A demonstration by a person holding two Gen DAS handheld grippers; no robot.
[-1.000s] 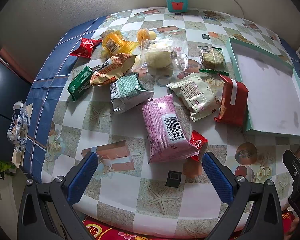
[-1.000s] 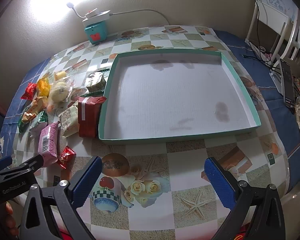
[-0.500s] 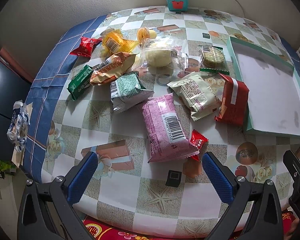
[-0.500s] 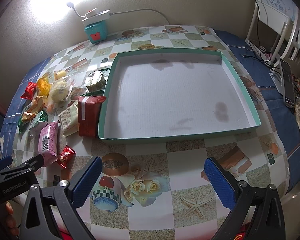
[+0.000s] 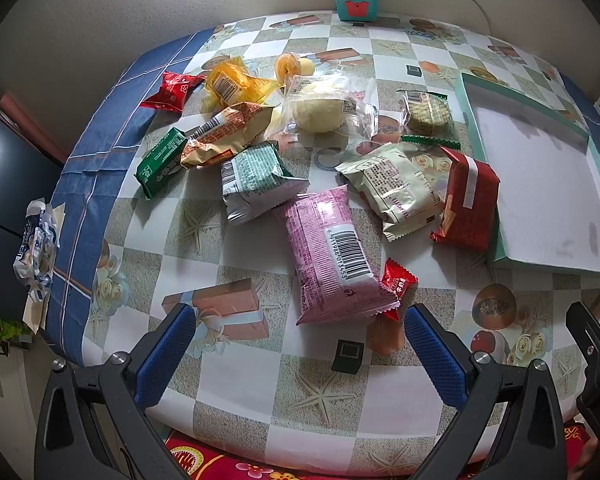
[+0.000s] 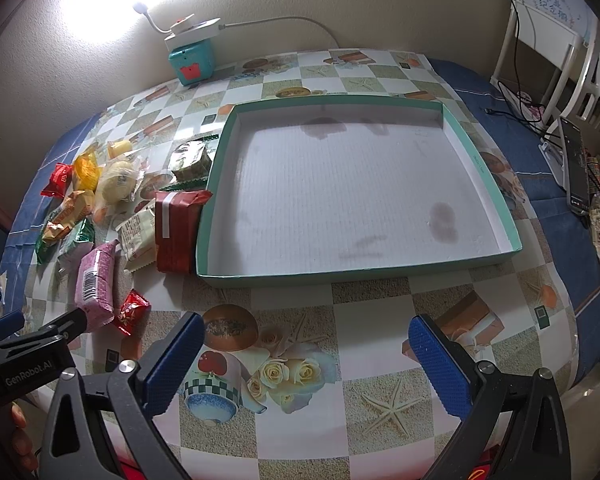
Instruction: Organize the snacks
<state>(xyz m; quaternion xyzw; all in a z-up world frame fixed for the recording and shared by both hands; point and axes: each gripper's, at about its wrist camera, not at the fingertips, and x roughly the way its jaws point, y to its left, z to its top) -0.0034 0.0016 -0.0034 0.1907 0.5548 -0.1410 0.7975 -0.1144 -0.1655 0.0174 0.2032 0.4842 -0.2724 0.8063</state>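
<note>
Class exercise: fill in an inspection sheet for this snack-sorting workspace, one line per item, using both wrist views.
Surface: table under a checked patterned cloth.
Job's things: wrapped snacks heaped left, the pink packet nearest; the green-rimmed tray holds nothing; the red packet lies against its left wall.
Clutter: teal box; phone.
Grippers: left gripper and right gripper open, holding nothing.
Cables: white lead; black cable.
Surroundings: white rack, plain wall.

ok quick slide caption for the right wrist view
Open right gripper hovers before an empty teal-rimmed tray, snack packets piled on the table left of it.
</note>
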